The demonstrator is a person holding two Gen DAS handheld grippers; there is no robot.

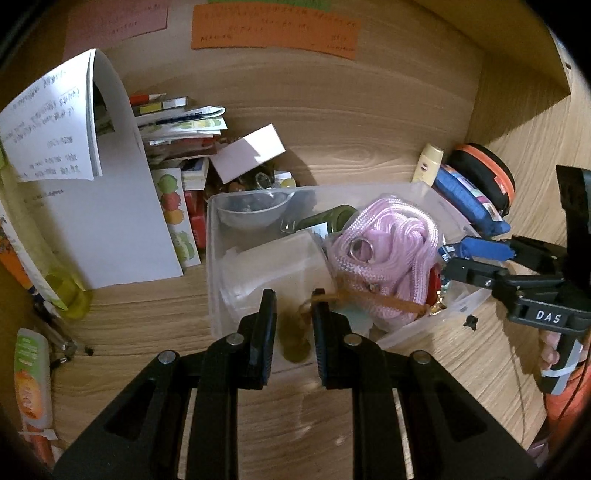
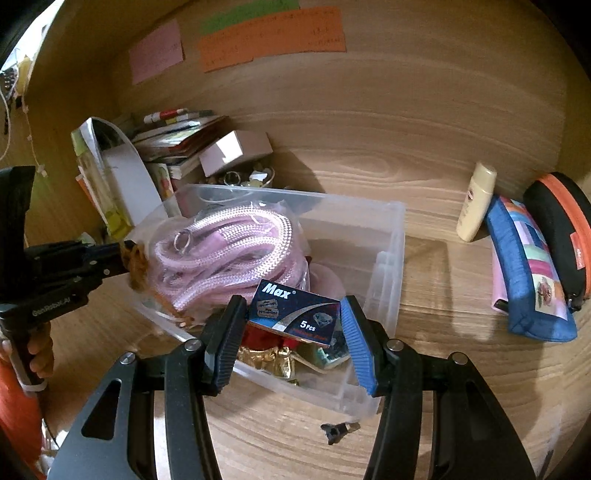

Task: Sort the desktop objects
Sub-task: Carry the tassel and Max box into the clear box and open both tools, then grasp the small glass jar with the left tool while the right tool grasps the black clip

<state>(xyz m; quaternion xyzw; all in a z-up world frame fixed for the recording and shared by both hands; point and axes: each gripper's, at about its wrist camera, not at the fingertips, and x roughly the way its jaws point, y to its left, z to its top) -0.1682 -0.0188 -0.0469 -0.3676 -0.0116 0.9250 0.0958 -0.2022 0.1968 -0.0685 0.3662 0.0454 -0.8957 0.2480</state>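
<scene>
**Right gripper carrying blade box over bin; left gripper pinching tan cord**

Right gripper (image 2: 291, 332) has its jaws partway apart, clamped across the short sides of a small blue box (image 2: 295, 314). Box sits tilted between the pads, hovering above the near end of the clear plastic bin (image 2: 388, 258).

- Handling: small card carton, looks light and stiff, glossy print so likely a bit slippery. Flat side faces are the sensible grab, and that's where the pads are. Too much squeeze would probably crush the card.
- Readable on the box: "Max" and "5 Pcs". Smaller line underneath is too blurred to read.

Left gripper (image 1: 293, 332) is fully closed on a thin tan cord (image 1: 388, 301) (a frayed tuft shows at its tips in the right wrist view). Soft, limp, near weightless; it'll drape and may snag the pink rope (image 1: 384, 254) it trails across.

Other writing: "DAS" on the right gripper body, "GenRobot.AI" on the left one. Orange paper note (image 1: 273, 29) on the back wall has handwriting, illegible.

Around the bin on the bench (image 2: 443, 369): cream bottle (image 2: 474, 203), blue pouch (image 2: 524, 280), black-and-orange zip case (image 2: 557, 229).
</scene>
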